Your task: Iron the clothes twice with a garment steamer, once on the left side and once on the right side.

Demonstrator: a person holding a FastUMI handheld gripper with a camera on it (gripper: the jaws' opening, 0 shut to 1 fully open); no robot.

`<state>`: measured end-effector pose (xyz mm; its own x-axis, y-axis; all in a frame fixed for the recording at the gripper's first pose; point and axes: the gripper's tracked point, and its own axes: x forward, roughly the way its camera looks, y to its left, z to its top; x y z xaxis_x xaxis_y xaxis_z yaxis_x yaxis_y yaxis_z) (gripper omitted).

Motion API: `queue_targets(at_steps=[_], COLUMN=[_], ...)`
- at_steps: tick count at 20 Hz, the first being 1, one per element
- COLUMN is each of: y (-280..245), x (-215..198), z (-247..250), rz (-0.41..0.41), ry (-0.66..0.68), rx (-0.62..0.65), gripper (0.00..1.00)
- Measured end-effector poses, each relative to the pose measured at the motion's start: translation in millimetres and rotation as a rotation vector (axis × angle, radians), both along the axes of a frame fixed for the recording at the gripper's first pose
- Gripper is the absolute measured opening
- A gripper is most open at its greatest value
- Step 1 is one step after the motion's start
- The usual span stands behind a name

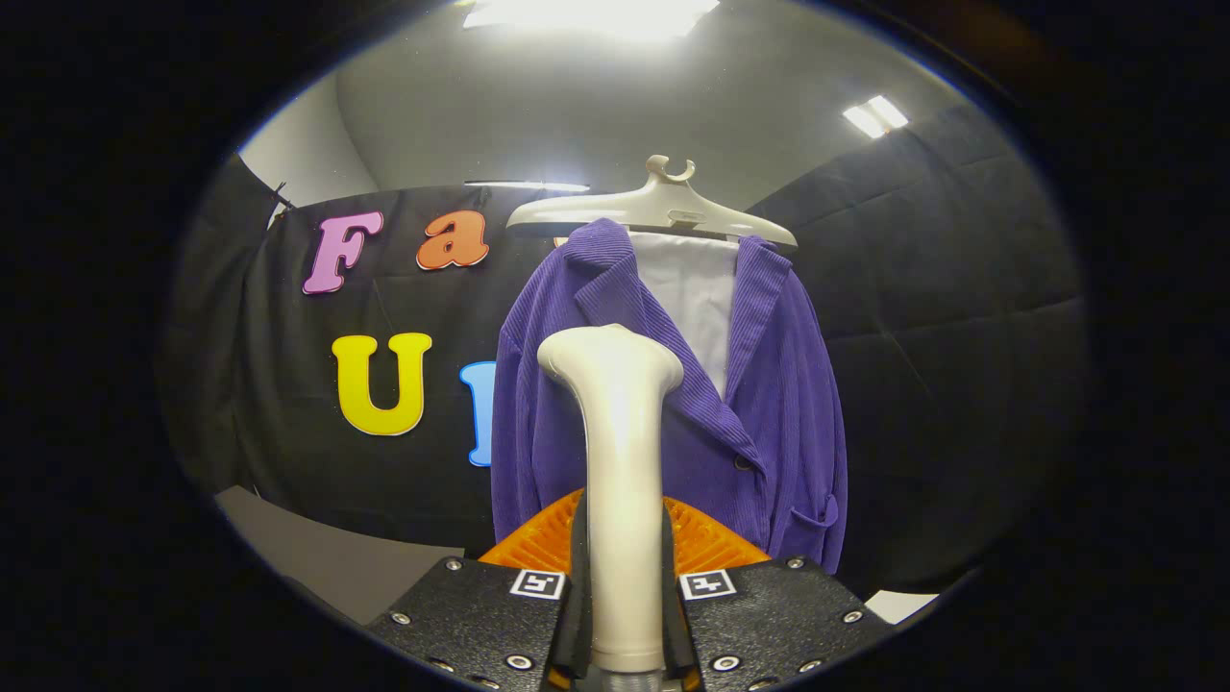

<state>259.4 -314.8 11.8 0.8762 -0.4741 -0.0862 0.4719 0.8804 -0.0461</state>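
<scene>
Gripper (pixel 623 577) clamps steamer (pixel 620 461) before purple jacket (pixel 769 404).

The hand-held gripper (pixel 623 588) points level, its fingers apparently pressed from both sides on the steamer handle (pixel 622 500).

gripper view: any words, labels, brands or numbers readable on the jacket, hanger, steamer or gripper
No readable text.
purple jacket: none.
hanger: a small mark at its middle, too small to read.
steamer, clamped between the jaws of the gripper: none.
square markers on the gripper: black-and-white patterns, no letters or numbers.
</scene>
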Motion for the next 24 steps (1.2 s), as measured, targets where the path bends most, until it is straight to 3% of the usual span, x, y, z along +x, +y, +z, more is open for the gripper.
queue_targets(at_steps=[24], y=[-2.9], x=[-56.5], z=[-132.3], rz=[-0.026], ry=[0.173], rx=[0.116], gripper=[0.29])
